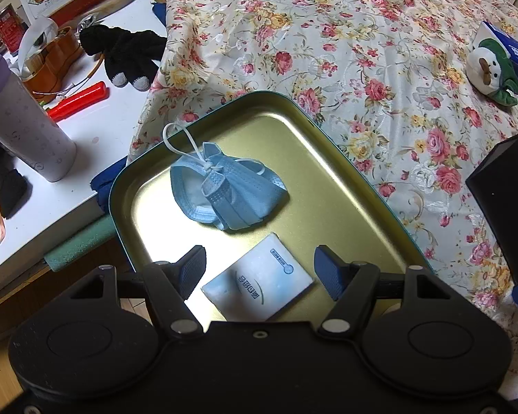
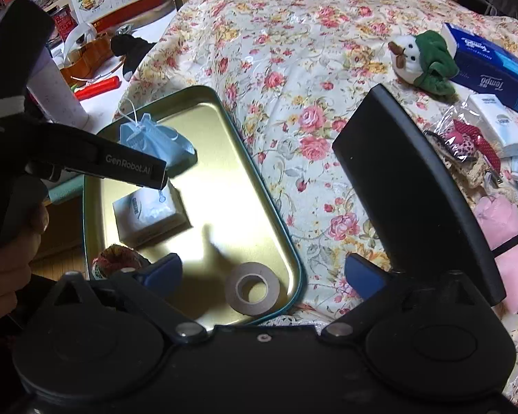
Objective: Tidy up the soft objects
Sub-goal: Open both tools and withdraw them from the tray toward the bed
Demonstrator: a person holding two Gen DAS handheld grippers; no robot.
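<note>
In the tray [image 2: 283,241] at the bed's near edge, tape [image 2: 252,288] lies beneath the right hand-held gripper [image 2: 262,272], spread empty; lift away straight.

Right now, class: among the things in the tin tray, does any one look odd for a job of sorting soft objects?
Yes. The roll of tape lies flat in the tray's near corner, a stiff ring beside the crumpled blue face mask and the tissue pack. The tray itself overhangs the edge of the floral cloth.
</note>
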